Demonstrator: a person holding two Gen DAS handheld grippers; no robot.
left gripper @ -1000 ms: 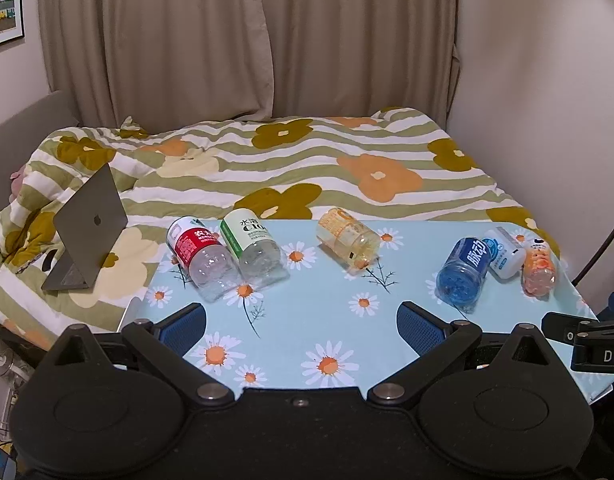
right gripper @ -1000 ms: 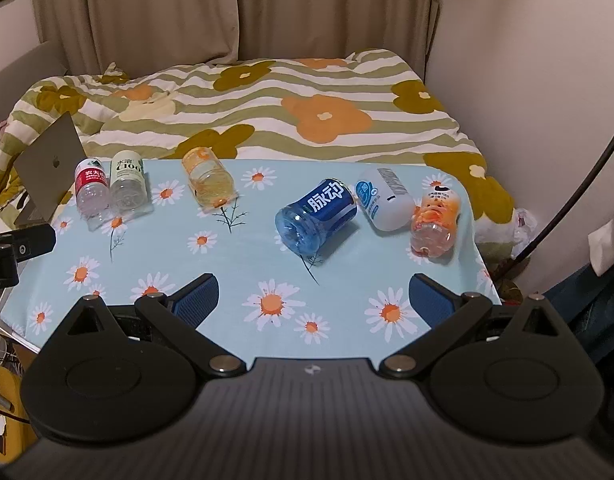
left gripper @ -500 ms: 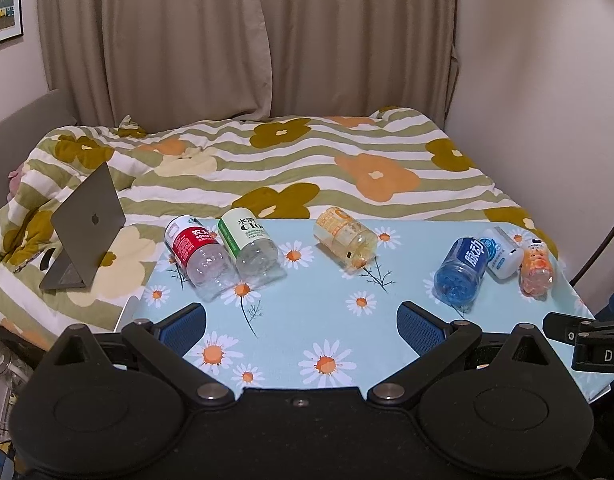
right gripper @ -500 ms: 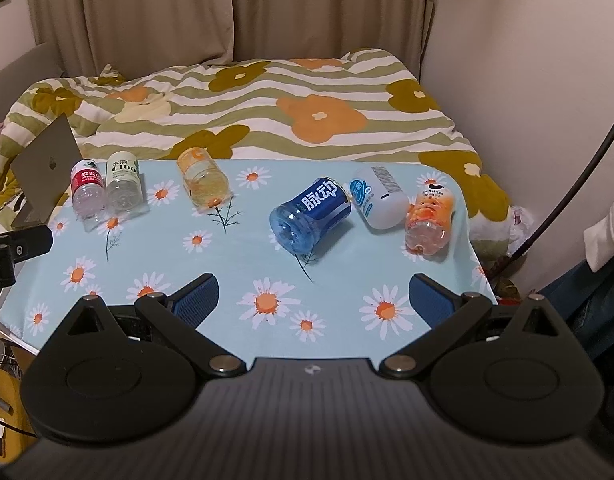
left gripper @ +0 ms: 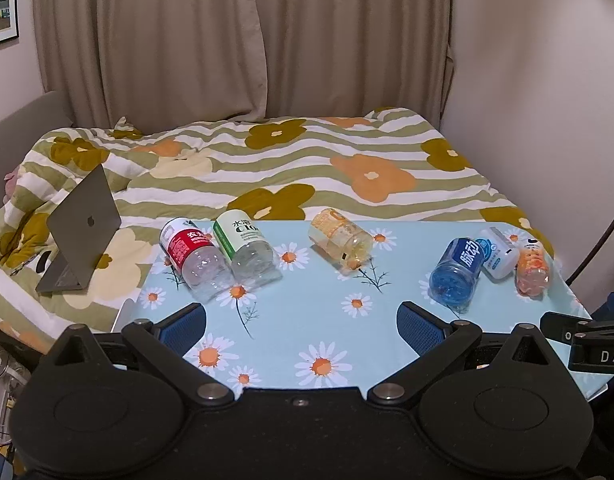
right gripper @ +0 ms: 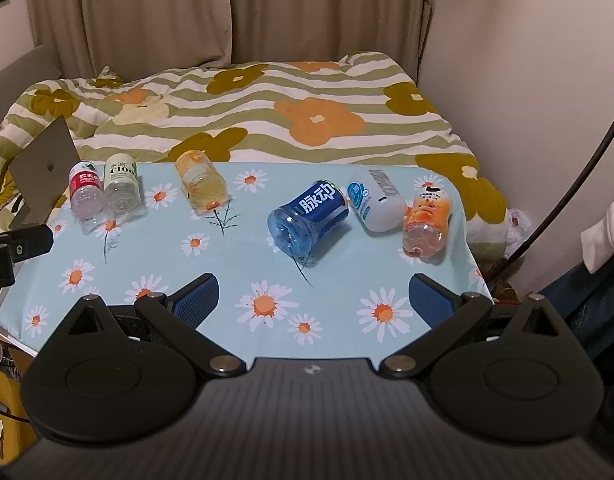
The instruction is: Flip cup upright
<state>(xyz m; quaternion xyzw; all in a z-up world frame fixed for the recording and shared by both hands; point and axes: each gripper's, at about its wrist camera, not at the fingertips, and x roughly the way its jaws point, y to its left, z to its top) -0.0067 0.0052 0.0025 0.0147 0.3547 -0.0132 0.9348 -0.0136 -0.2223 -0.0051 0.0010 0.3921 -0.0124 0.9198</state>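
From the left wrist camera, the left gripper (left gripper: 301,322) hung above the near edge of the daisy-print table (left gripper: 307,304), its blue-padded fingers (left gripper: 185,326) spread wide with nothing between them. Six cut-off bottle cups all lay on their sides. At about eleven o'clock from the gripper lay the red-label cup (left gripper: 191,254), touching the green-label cup (left gripper: 245,250) just to its right. Near twelve o'clock, alone, was the yellow cup (left gripper: 341,238). Toward two o'clock the blue cup (left gripper: 459,270), the white cup (left gripper: 495,252) and the orange cup (left gripper: 531,266) lay in a tight row. A half-open laptop (left gripper: 83,224) stood on the flowered bedspread (left gripper: 307,160) at ten o'clock.

From the right wrist camera, the right gripper (right gripper: 313,298) was likewise wide open and empty, over the table's (right gripper: 247,256) near edge. The blue cup (right gripper: 309,216) lay at twelve o'clock, its open end facing the camera, with the white cup (right gripper: 375,200) touching it at one o'clock and the orange cup (right gripper: 426,218) just beyond. The yellow cup (right gripper: 201,184) lay at eleven o'clock, the green-label cup (right gripper: 122,184) and red-label cup (right gripper: 84,188) at ten.
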